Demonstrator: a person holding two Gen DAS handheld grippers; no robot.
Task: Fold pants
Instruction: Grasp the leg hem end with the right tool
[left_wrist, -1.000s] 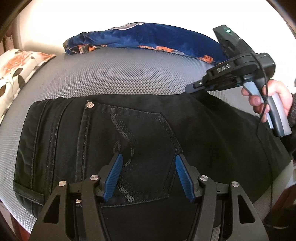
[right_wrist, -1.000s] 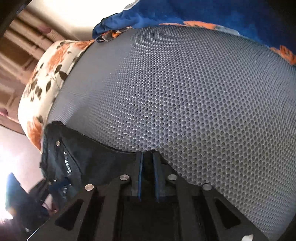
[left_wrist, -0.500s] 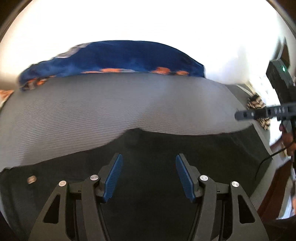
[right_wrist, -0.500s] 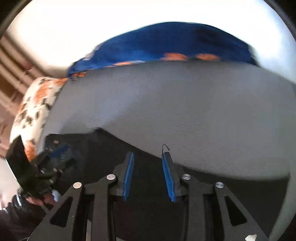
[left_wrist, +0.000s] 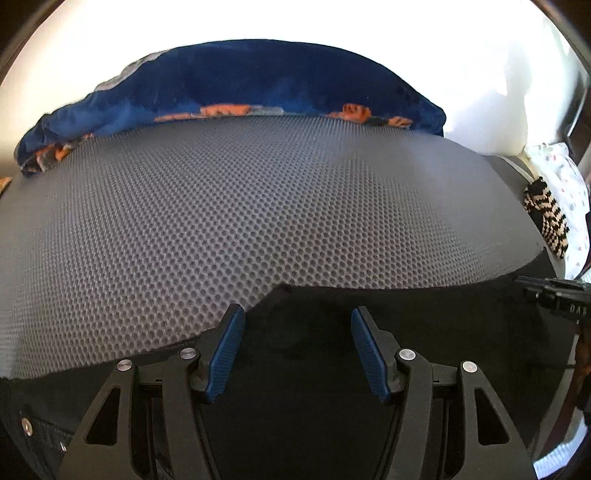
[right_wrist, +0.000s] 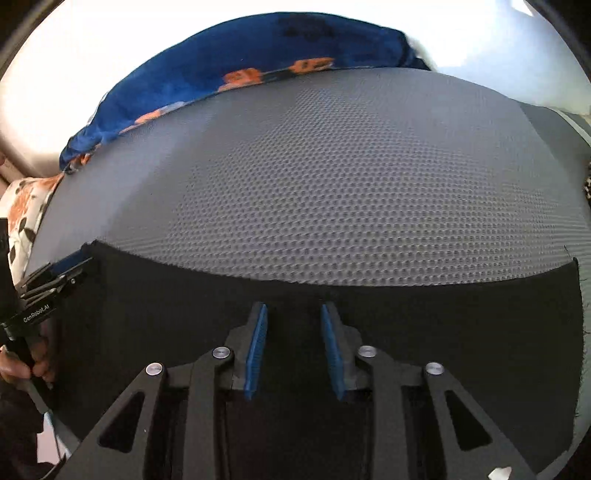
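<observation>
Both the left tongs (left_wrist: 297, 347) and right tongs (right_wrist: 293, 345) hang released above the black pants (right_wrist: 424, 325); grabbing one layer could skew the fold.

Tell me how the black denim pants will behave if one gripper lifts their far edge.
The black denim pants lie limp and flat, so they would likely drape. The grey honeycomb mesh surface looks grippy, so dragging probably bunches them.

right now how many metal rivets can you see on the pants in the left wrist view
2, both at the lower left corner of the black pants: one rivet near the frame edge, another rivet below it beside the left gripper. Others may be hidden under the gripper.
</observation>
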